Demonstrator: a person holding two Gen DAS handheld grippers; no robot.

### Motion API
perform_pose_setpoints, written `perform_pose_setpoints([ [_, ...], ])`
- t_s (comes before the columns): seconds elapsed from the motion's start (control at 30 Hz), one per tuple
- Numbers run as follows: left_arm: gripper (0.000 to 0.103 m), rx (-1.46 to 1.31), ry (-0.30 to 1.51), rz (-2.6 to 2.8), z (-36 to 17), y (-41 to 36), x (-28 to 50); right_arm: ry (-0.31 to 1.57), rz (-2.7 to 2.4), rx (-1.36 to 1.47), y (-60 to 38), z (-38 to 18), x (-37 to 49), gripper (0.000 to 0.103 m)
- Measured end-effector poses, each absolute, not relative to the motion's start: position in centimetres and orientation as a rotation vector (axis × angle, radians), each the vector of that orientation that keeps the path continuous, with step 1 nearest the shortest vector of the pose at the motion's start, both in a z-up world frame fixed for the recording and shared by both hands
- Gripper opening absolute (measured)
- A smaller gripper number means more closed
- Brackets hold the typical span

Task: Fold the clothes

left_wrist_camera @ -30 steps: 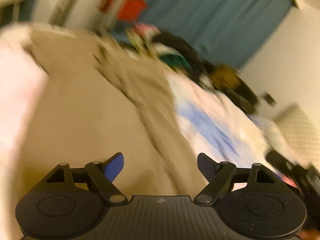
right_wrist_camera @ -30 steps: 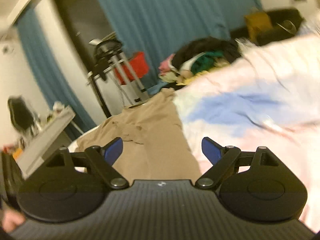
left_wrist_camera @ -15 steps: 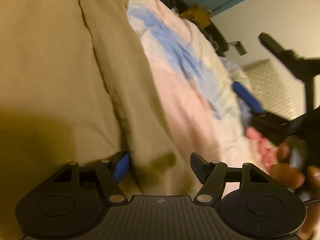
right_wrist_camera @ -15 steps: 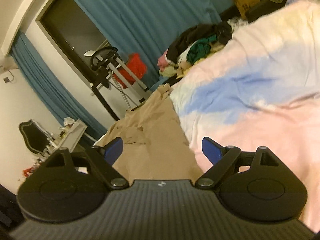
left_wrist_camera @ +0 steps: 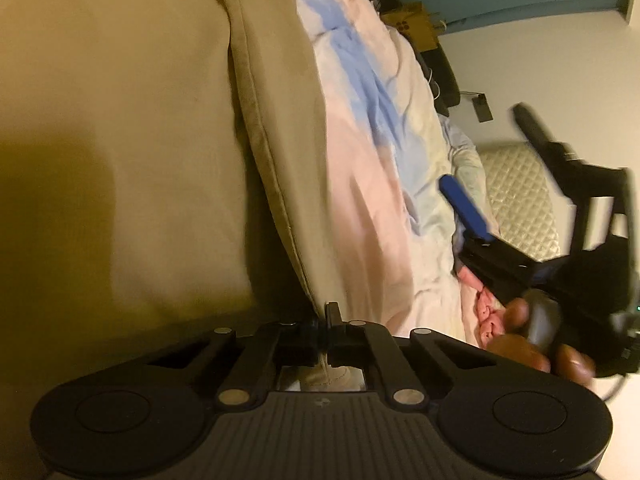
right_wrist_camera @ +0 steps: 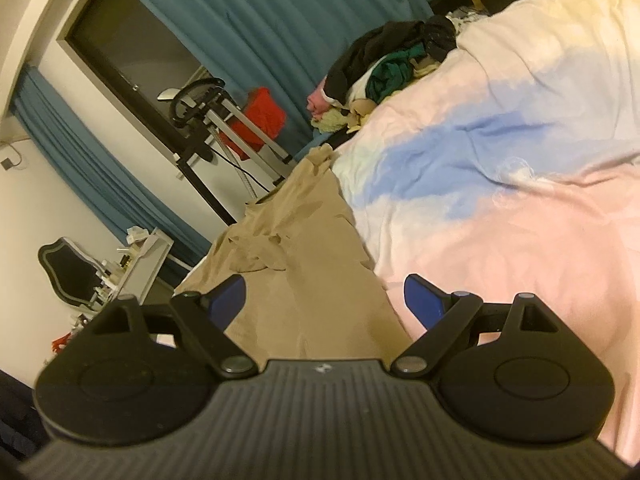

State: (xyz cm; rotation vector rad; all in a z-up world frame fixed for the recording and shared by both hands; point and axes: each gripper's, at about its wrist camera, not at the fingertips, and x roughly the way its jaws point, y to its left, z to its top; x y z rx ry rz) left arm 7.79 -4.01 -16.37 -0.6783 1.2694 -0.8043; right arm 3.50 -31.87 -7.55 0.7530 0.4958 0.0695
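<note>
- While it lies spread on the bed, the tan garment point(left_wrist_camera: 120, 140) looks like one wide, smooth sheet of khaki cloth, with a thick stitched hem point(left_wrist_camera: 276, 168) running along its right side in the left wrist view
- The left gripper point(left_wrist_camera: 322, 322) is closed, and its jaws pinch the lower end of that hem; a small piece of the tan cloth shows behind the jaws, near the gripper body
- A dark shadow falls on the near, left part of the cloth
- In the right wrist view the same garment point(right_wrist_camera: 304, 248) is flat close to the camera, but its far end is wrinkled and bunched (it reaches the far edge of the bed)
- The garment rests on a duvet point(right_wrist_camera: 500, 152) of pale pink, blue and white, which is just beside it on the right
- The right gripper point(right_wrist_camera: 324, 300) stands wide open with nothing between its blue pads point(right_wrist_camera: 420, 300); it hovers over the near part of the tan cloth, at the border with the duvet
- From the left wrist view, the right gripper point(left_wrist_camera: 516, 236) is seen above the duvet, held by a hand point(left_wrist_camera: 532, 340)
- A pile of mixed clothes point(right_wrist_camera: 384, 76) lies at the far end of the bed, before teal curtains point(right_wrist_camera: 280, 20)
</note>
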Motion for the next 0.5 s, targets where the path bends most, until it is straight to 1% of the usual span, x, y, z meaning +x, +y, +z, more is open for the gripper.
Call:
perform_pose_setpoints([
  [0.13, 0.002, -0.662, 1.248, -0.805, -13.6, -1.6, 6.8, 0.508, 0.069, 0.757, -31.9, -7.8, 3.5, 0.088],
  [0.23, 0.002, -0.636, 1.248, -0.751, -12.6, 0.4, 6.3, 0.514, 0.069, 0.754, -31.8, -7.8, 3.5, 0.088],
  [0.5, 0.003, -0.422, 1.289, -0.563, -14.3, 0.4, 6.4, 0.521, 0.087, 0.731, -31.0, -7.6, 3.2, 0.088],
])
